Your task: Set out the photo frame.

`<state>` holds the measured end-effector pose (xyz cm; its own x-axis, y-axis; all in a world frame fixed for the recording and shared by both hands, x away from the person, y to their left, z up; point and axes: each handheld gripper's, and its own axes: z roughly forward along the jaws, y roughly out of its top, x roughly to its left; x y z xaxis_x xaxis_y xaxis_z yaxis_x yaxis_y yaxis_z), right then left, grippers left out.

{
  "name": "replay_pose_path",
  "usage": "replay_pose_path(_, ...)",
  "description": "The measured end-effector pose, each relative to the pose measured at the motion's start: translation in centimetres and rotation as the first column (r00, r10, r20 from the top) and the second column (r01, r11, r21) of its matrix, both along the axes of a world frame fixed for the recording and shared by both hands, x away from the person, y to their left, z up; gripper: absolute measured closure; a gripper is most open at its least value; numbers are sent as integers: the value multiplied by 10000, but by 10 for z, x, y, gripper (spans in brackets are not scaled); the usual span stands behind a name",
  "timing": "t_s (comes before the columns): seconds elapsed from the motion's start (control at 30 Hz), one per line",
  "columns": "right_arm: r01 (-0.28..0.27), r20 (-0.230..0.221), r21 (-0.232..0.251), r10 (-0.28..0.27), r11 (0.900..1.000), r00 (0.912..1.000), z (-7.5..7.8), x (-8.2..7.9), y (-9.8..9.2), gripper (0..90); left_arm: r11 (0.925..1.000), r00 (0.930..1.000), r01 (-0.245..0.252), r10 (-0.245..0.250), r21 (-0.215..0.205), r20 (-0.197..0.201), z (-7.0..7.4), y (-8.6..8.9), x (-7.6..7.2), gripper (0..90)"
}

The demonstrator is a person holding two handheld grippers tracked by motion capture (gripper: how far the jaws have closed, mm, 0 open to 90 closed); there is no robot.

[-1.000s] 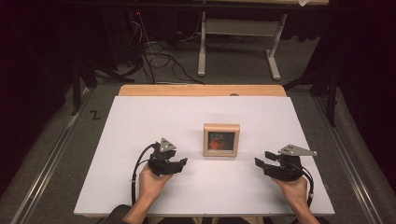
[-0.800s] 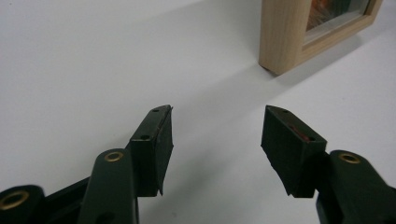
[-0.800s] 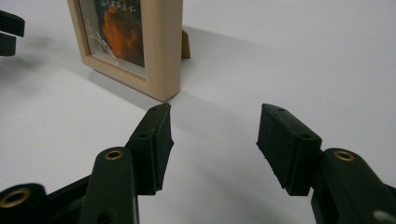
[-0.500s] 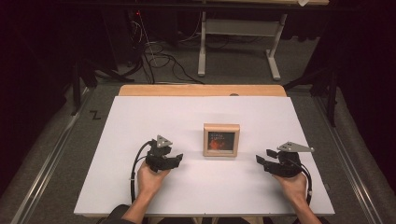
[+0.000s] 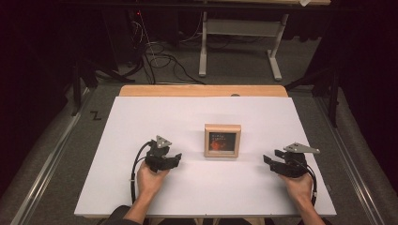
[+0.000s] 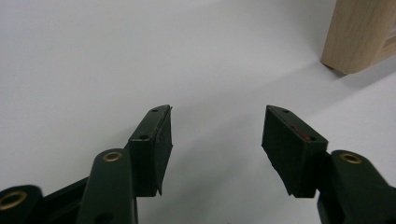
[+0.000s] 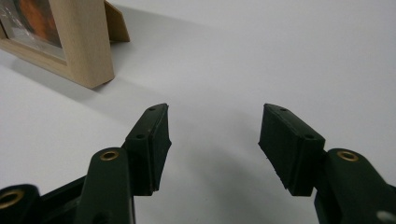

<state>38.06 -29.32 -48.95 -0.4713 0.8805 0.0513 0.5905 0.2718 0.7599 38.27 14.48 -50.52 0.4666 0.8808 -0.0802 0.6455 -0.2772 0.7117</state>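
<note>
A small wooden picture frame [image 5: 222, 140] stands near the middle of the white desk [image 5: 141, 117], a little toward the three o'clock side of centre. Its pale wood border surrounds a dark picture with a reddish-orange patch. In the right gripper view the frame [image 7: 79, 46] sits at the upper left, with a brown prop leg [image 7: 116, 21] reaching back from behind it onto the desk surface. In the left gripper view one pale corner of the frame [image 6: 357, 35] shows at the upper right, resting on the desk.

The left claw [image 5: 174, 159] lies at about eight o'clock from the frame, near it but apart, held in the person's left hand [image 5: 150, 180]. Its jaws stand released, a wide gap of bare desk between them, and grasp nothing. The right claw [image 5: 270, 161] lies at about four o'clock from the frame, also apart from it, held in the person's right hand [image 5: 298, 185]. Its jaws too are spread wide and hold nothing. Both claws sit low over the white surface.

Beyond the desk's far wooden edge [image 5: 202, 90], at twelve o'clock, cables [image 5: 155, 56] trail over a grey floor beside a white metal stand [image 5: 239, 42].
</note>
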Motion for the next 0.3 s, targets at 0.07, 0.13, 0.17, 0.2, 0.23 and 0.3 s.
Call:
replay_pose_path(0.07, 7, -118, -35, -7, 10000, 9999, -1, 0, 0, 417, 10000, 10000, 29, -29, 32, -52, -1, -1, 0, 427)
replay_pose_path(0.13, -23, -208, -102, 21, 9999, 9998, -3, 1, 0, 414, 10000, 10000, 41, -41, 19, -59, -1, -1, 0, 427)
replay_pose_path(0.17, -20, -210, -138, 17, 9999, 9998, -2, 1, 1, 414, 10000, 10000, 21, -21, 17, -60, -1, -1, 0, 427)
replay_pose_path(0.2, -24, -161, -118, 22, 9999, 9999, -2, 0, 1, 413, 10000, 10000, 1, 0, 50, -79, -1, 0, 1, 427)
replay_pose_path(0.23, 12, -161, -133, -14, 9999, 9999, -2, 0, 1, 412, 10000, 9999, -24, 24, 71, -99, -2, 0, 1, 427)
replay_pose_path(0.3, 125, -131, -145, -127, 9998, 9998, -2, 0, 1, 411, 9999, 9999, -36, 37, 100, -142, -3, 0, 2, 426)
